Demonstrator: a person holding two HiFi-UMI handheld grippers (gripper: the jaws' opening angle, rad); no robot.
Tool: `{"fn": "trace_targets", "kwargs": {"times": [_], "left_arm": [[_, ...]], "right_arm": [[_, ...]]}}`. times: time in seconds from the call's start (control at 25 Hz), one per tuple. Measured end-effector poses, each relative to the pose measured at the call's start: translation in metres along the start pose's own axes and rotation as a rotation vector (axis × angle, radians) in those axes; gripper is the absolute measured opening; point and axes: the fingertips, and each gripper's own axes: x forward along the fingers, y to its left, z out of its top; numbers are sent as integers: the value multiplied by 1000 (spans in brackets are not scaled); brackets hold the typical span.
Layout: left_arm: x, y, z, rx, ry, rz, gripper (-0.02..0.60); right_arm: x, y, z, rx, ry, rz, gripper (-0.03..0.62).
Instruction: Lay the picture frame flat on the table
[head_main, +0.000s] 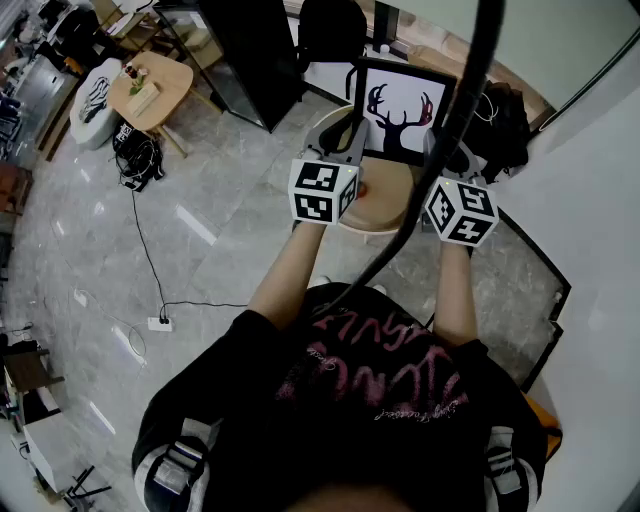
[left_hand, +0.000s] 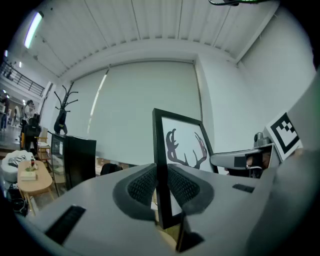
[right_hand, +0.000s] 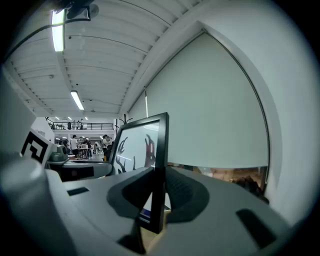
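The jaws of the left gripper (left_hand: 162, 189) are closed onto the left edge of the picture frame (left_hand: 184, 145), and those of the right gripper (right_hand: 158, 192) are clamped on its right edge. The frame is seen upright over the round worktop (head_main: 385, 195), upper centre of the head view.

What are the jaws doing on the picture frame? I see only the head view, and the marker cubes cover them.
Observer: The left gripper view shows the left gripper shut on one side edge of the upright picture frame.
Operator: And the right one?
Observer: The right gripper is shut on the opposite side edge, near the bottom corner.
Operator: Does the frame touch the table?
Observer: The left gripper view shows wood of the table just under the frame's corner; I cannot tell if they touch.
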Motion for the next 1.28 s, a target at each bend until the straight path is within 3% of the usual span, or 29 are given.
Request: {"fn": "trace_targets", "kwargs": {"times": [0.72,1.28], "left_arm": [[-2,1,3,6,-3,13,69],[5,-17,-3,24,26,36,69]], "right_arm": [[1,2,2,-37,-10,6,83],[-4,-17,-6,6,5,41,83]]}}
